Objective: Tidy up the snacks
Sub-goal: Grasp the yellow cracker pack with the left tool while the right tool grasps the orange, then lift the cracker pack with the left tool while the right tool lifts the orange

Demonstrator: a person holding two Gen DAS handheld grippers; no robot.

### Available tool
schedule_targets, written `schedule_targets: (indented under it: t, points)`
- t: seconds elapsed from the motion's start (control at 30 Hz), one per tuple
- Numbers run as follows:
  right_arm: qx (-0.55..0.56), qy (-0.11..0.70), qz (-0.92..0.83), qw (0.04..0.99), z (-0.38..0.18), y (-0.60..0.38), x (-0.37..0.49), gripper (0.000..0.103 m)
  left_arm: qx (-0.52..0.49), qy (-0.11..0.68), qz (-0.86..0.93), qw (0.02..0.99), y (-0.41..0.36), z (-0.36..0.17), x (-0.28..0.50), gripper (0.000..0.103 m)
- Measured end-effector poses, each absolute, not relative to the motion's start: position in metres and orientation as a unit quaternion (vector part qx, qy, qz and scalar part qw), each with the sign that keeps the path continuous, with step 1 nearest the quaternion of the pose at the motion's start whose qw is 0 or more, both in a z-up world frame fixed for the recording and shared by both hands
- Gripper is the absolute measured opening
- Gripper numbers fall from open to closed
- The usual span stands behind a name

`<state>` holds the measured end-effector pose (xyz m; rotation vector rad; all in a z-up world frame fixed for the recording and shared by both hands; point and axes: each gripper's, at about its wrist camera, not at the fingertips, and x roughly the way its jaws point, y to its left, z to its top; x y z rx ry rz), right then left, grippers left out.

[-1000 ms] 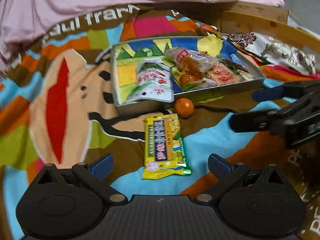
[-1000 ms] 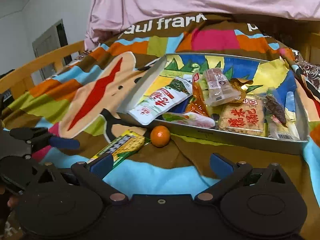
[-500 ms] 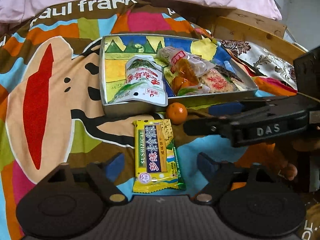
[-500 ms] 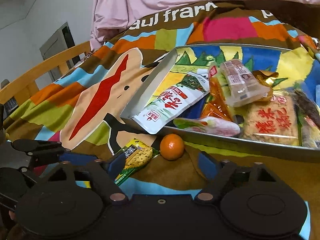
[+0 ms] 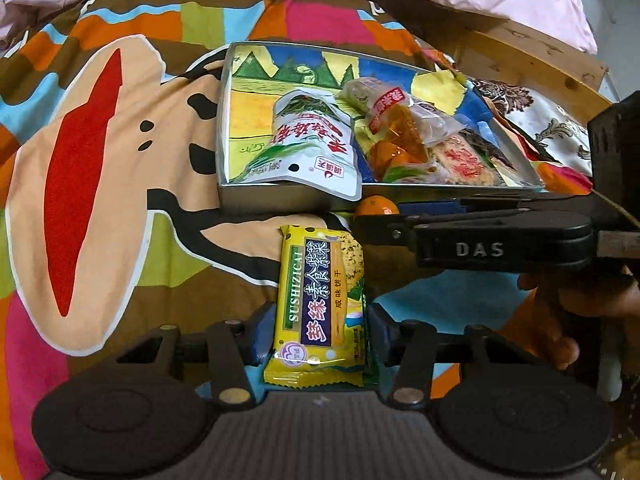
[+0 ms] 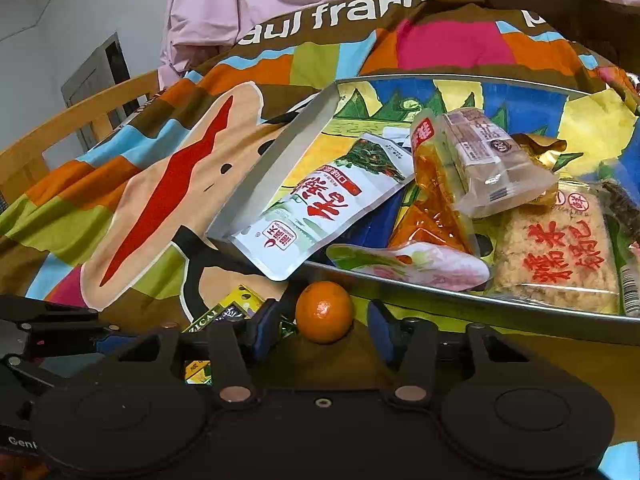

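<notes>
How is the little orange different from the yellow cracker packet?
The orange is round, plain and unwrapped; the yellow cracker packet is flat, long and printed with writing. The orange sits between the fingers of the right gripper, the packet between those of the left gripper. Both grippers are open, gripping nothing yet. Both snacks lie on the colourful blanket, outside the tin tray.

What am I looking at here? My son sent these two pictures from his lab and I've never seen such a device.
A person holds two hand-operated grippers, each with a camera looking along its fingers. One picture is from the left gripper, open around a yellow cracker packet. The other is from the right gripper, open around a small orange. Nothing is gripped yet. Both lie on a colourful blanket, before a metal tray of snacks.
</notes>
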<state>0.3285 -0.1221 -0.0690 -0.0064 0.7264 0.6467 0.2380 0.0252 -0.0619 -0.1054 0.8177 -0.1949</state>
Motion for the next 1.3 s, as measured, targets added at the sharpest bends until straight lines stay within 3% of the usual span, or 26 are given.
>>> schedule_targets:
  t: [0.07, 0.7, 1.3]
  points:
    - [-0.009, 0.346, 0.31, 0.885, -0.067, -0.121, 0.326, 0.031, -0.049, 0.398, -0.091, 0.912, 0.025, -0.062, 0.238, 0.051]
    - [-0.056, 0.399, 0.3, 0.865, -0.046, -0.145, 0.257, 0.031, -0.095, 0.429, -0.043, 0.897, 0.022, -0.048, 0.206, 0.051]
    - [-0.059, 0.391, 0.313, 0.864, -0.062, -0.134, 0.266, 0.036, -0.065, 0.424, -0.064, 0.901, 0.019, -0.056, 0.222, 0.055]
